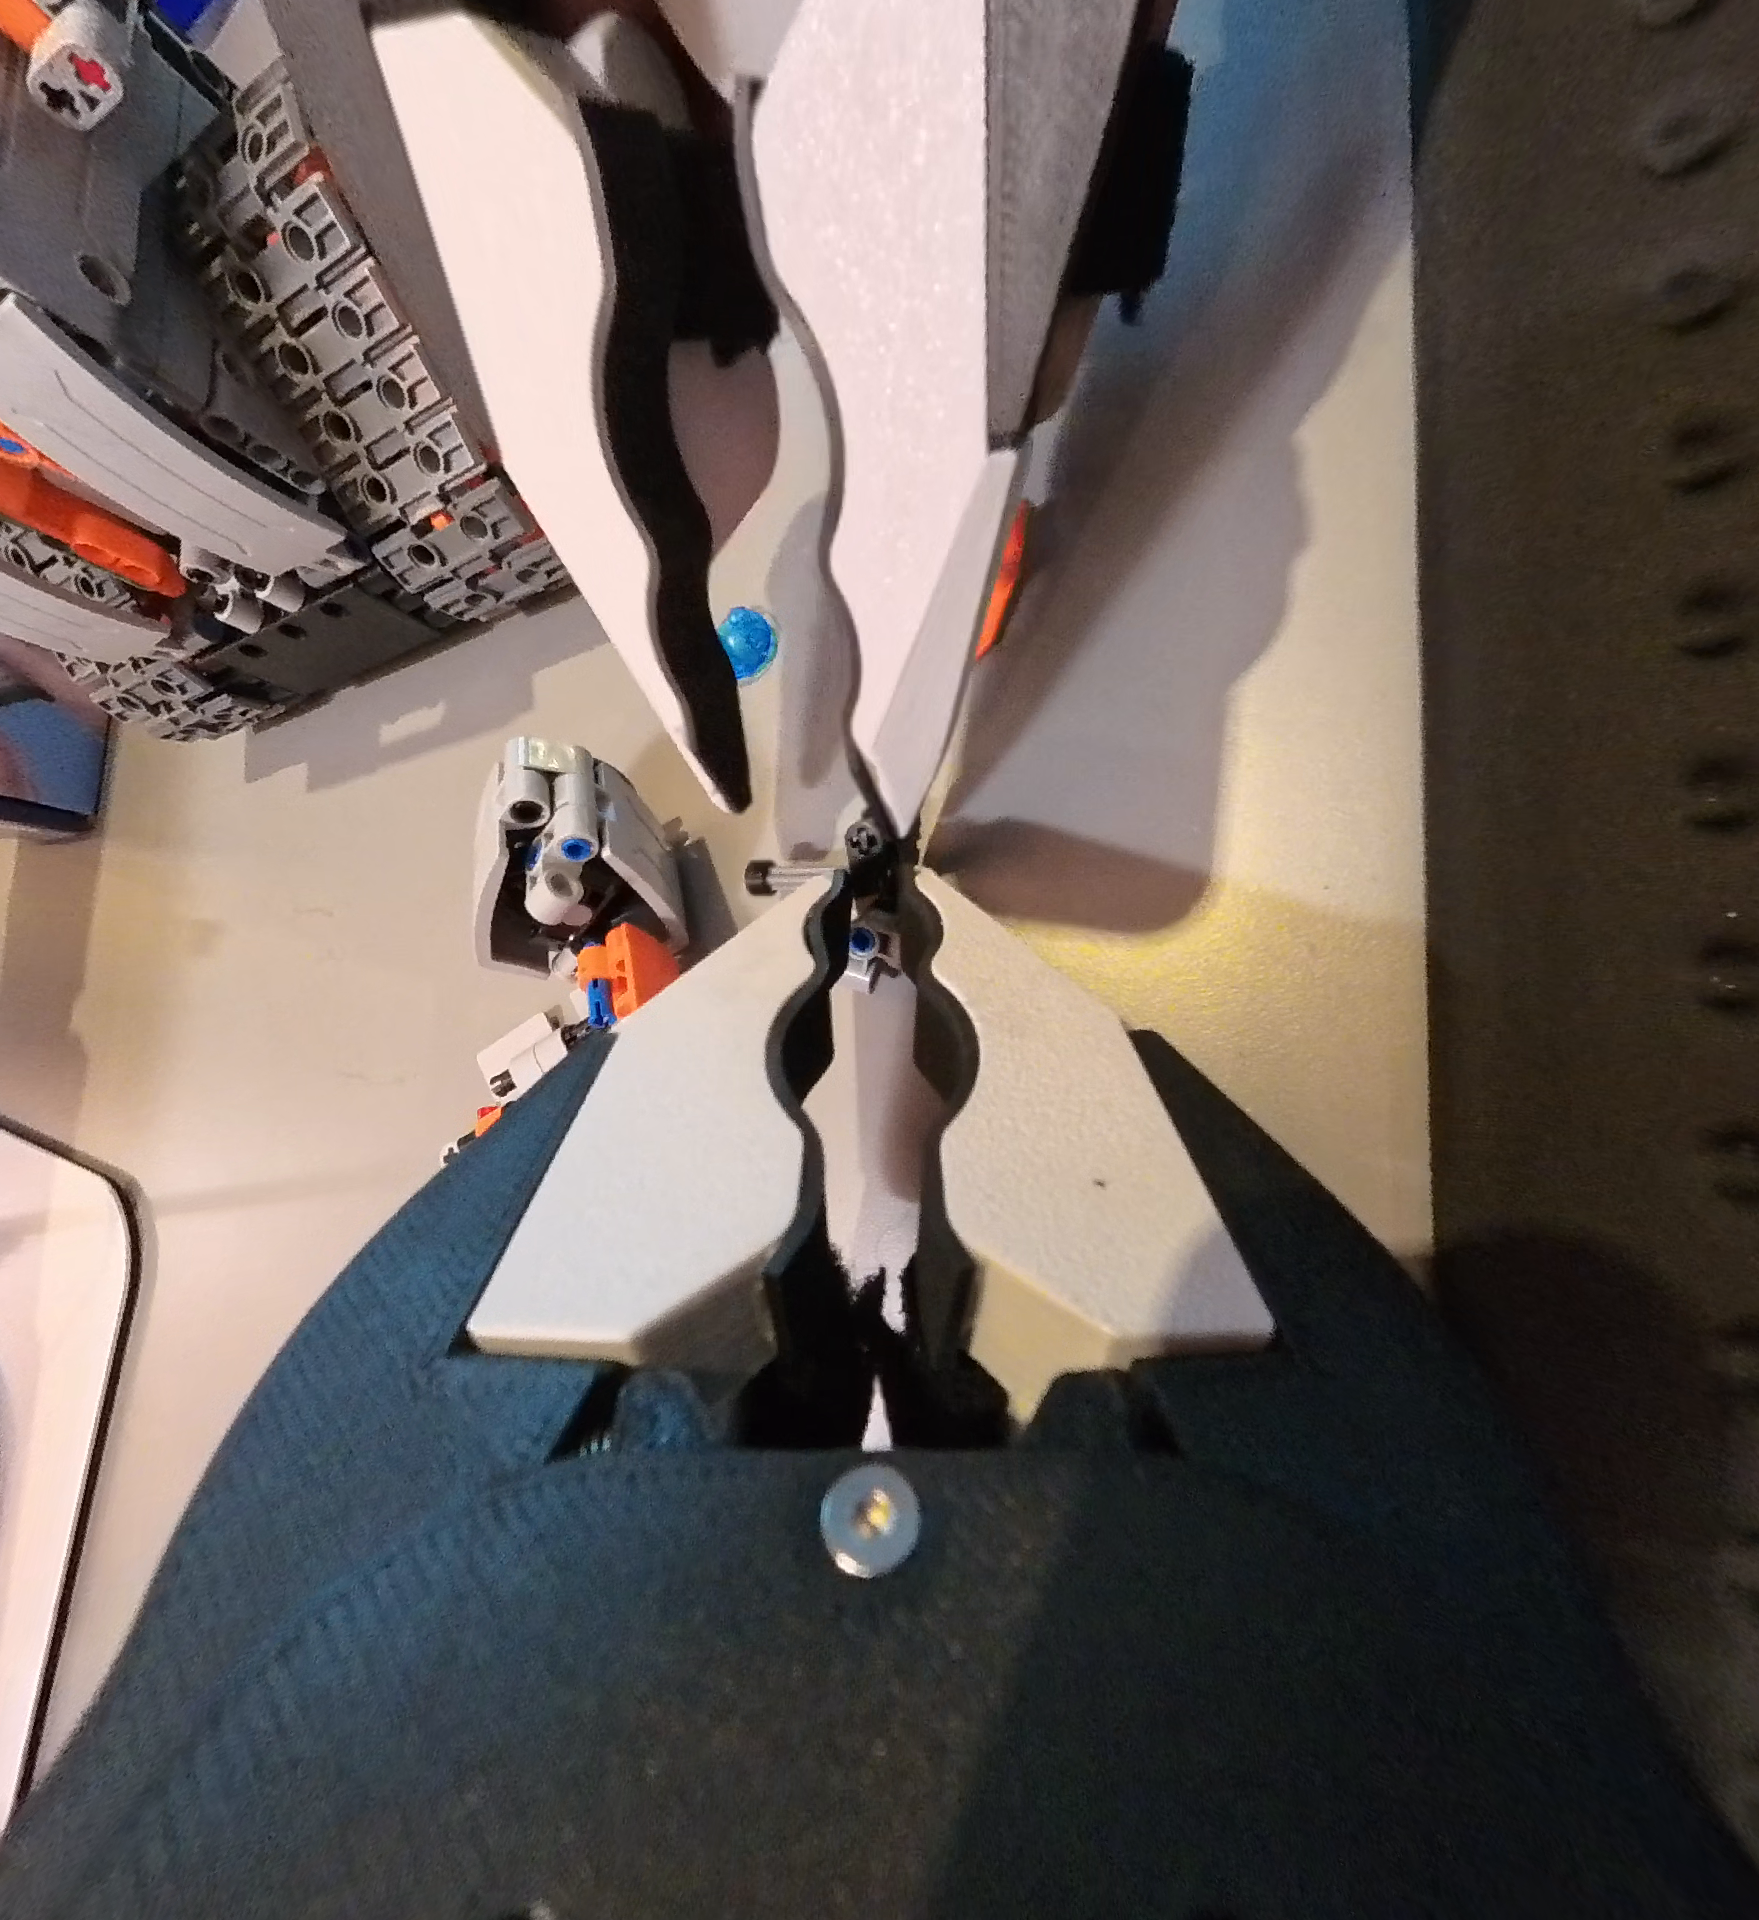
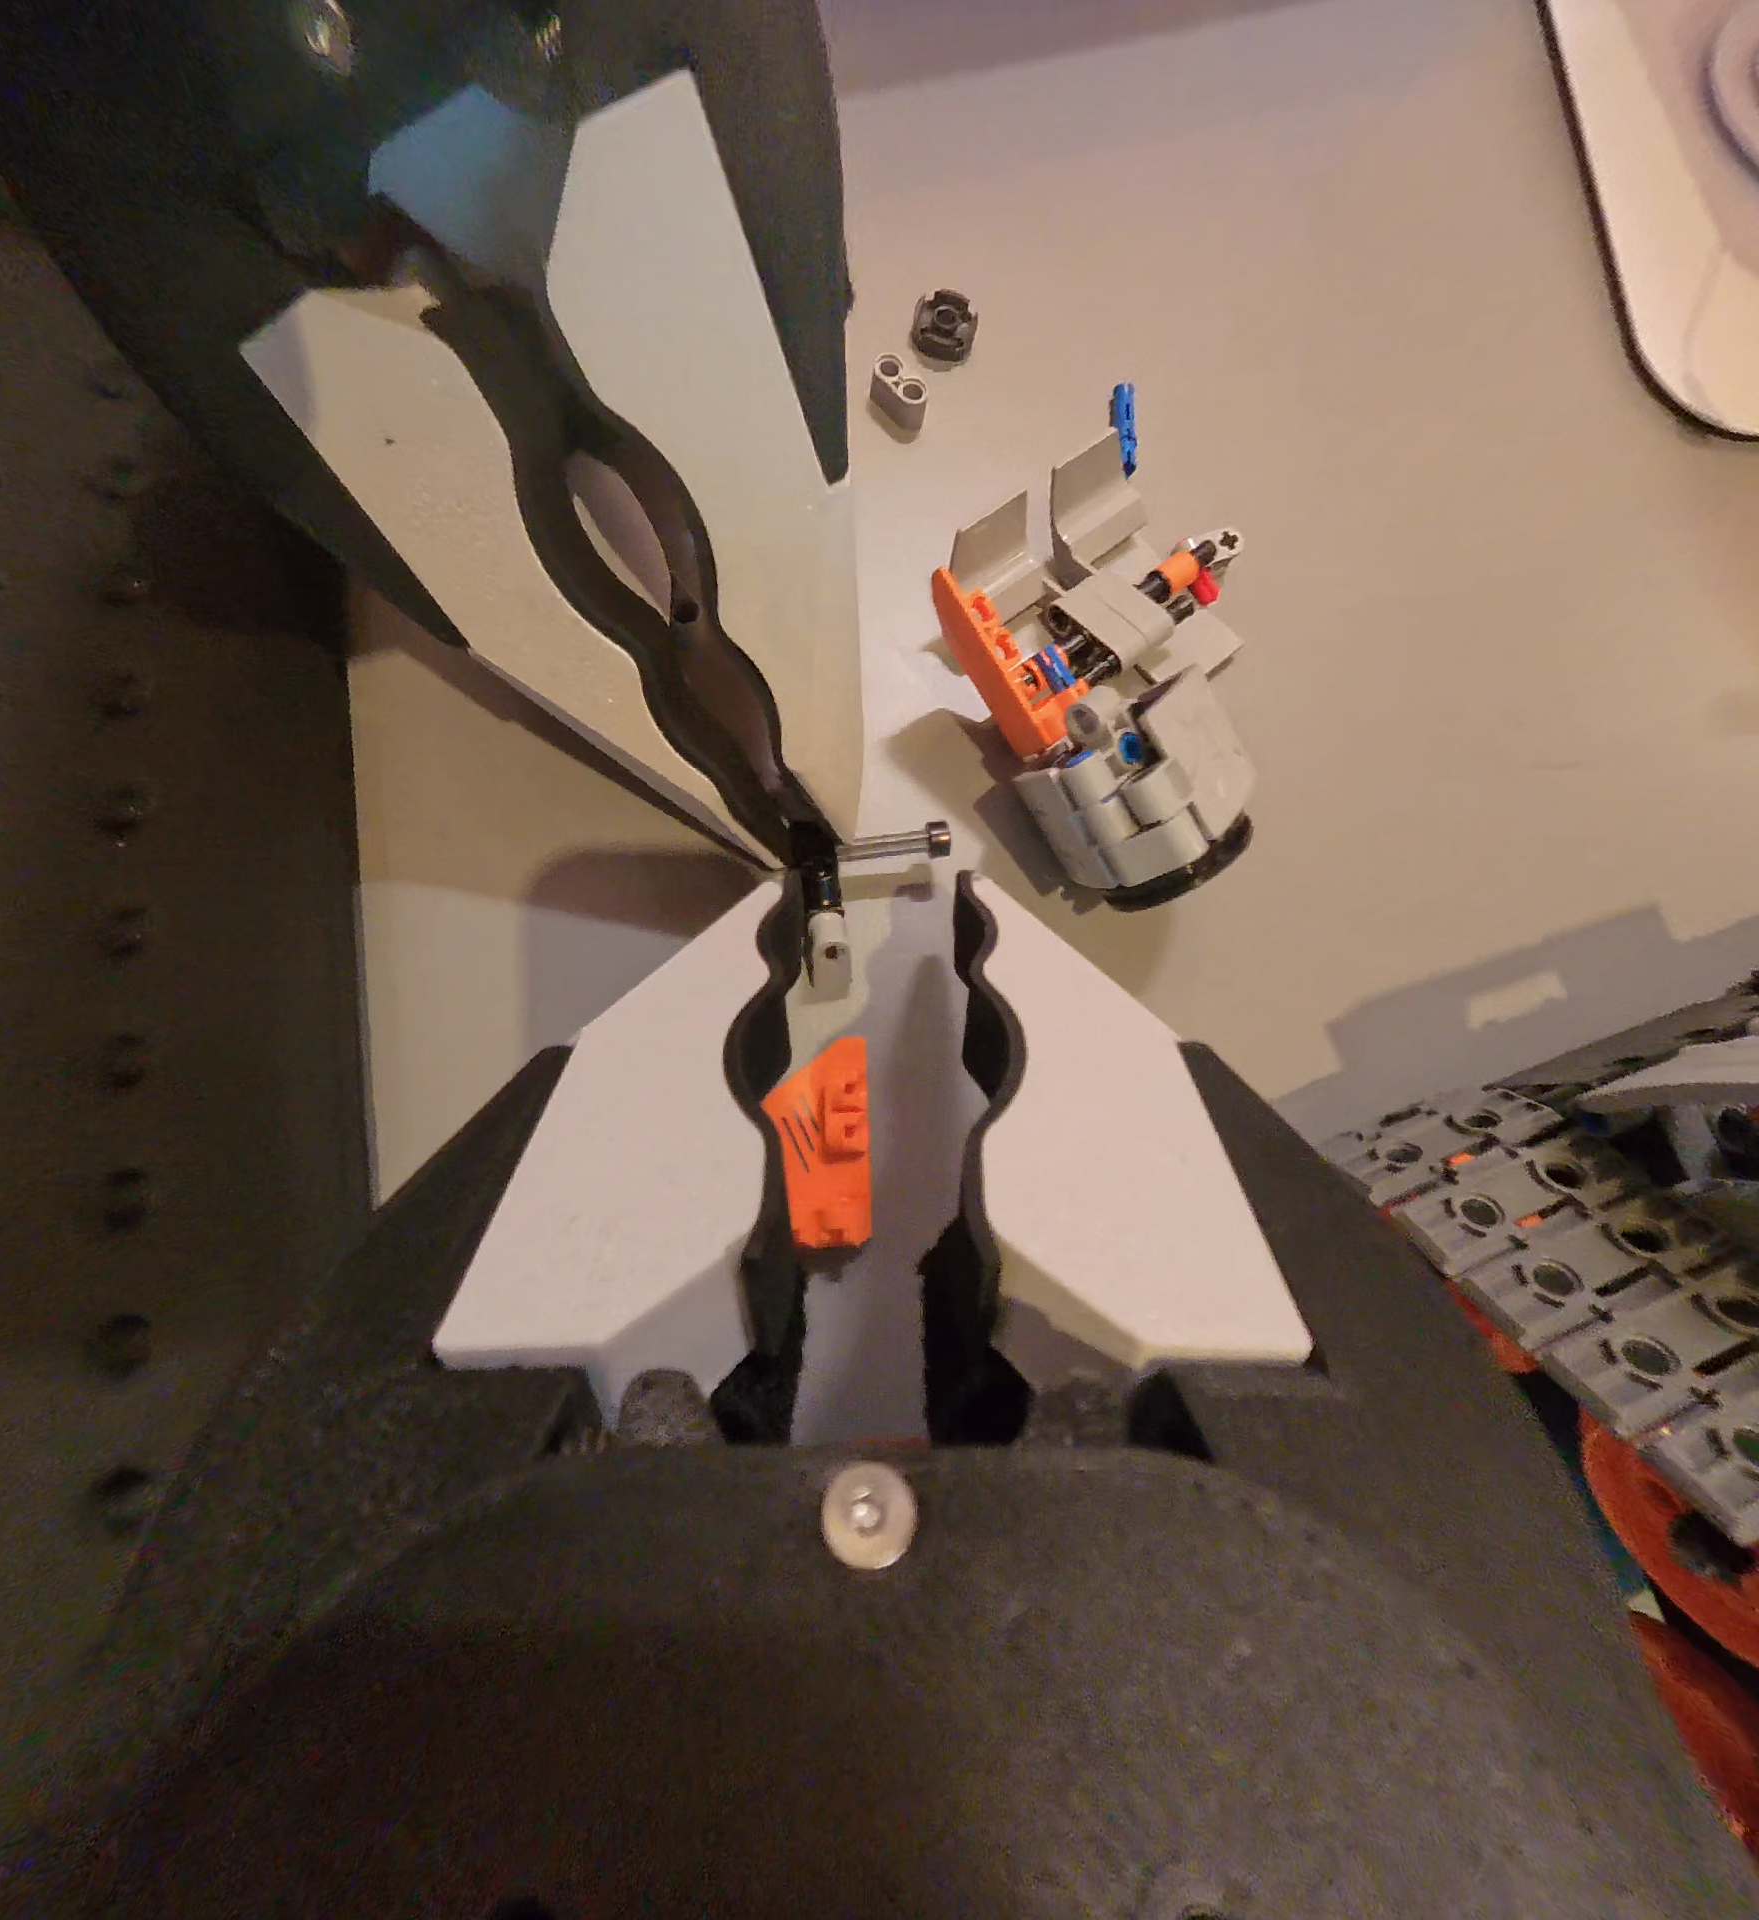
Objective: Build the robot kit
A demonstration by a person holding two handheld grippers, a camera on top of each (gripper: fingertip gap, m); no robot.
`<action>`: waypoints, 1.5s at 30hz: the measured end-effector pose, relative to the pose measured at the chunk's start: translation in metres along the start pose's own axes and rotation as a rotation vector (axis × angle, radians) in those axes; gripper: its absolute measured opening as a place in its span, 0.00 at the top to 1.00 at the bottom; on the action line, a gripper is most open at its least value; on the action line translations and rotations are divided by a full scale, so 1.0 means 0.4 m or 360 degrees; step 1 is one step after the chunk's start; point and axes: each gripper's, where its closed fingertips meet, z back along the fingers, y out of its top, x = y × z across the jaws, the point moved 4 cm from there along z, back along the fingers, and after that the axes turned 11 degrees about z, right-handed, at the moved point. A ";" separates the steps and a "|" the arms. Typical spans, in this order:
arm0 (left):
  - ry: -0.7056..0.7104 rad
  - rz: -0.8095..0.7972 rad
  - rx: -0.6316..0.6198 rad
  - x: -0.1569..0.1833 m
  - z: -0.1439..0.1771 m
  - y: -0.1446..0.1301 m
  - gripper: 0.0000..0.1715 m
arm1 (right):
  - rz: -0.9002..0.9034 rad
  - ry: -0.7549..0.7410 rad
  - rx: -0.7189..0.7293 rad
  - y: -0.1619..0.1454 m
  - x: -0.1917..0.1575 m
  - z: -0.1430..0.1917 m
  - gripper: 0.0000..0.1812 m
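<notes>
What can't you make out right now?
Connector piece: its black end is buried between the left gripper fingertips, both views.
Orange part: right wrist view, whether the right gripper touches it.
Tracked model: cut off by frame edges, both views.
White tray: cut off, contents blurred.

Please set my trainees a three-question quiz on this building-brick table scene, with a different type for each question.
1. True or false: the right claw is shut.
2. What does the left claw grip? A) a red wheel B) a small black-and-grey connector C) a yellow brick
3. Fill in: the translucent round stud lying on the table is ___ in colour.

Key: 1 false; 2 B; 3 blue.
</notes>
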 end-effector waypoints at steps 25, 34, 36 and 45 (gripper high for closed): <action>-0.0035 -0.0077 0.0019 0.015 0.003 0.003 0.97 | 0.0108 0.0135 -0.0038 -0.003 -0.038 -0.026 0.96; -0.0058 -0.0093 0.0027 0.023 0.004 0.006 0.97 | 0.0100 0.0060 -0.0058 -0.003 -0.025 -0.020 0.84; -0.0064 -0.0095 0.0029 0.023 0.005 0.006 0.97 | 0.0113 0.0058 -0.0058 -0.002 -0.026 -0.020 0.84; -0.0091 -0.0096 0.0035 0.027 0.007 0.006 0.97 | 0.0142 0.0085 -0.0059 -0.001 -0.032 -0.021 0.85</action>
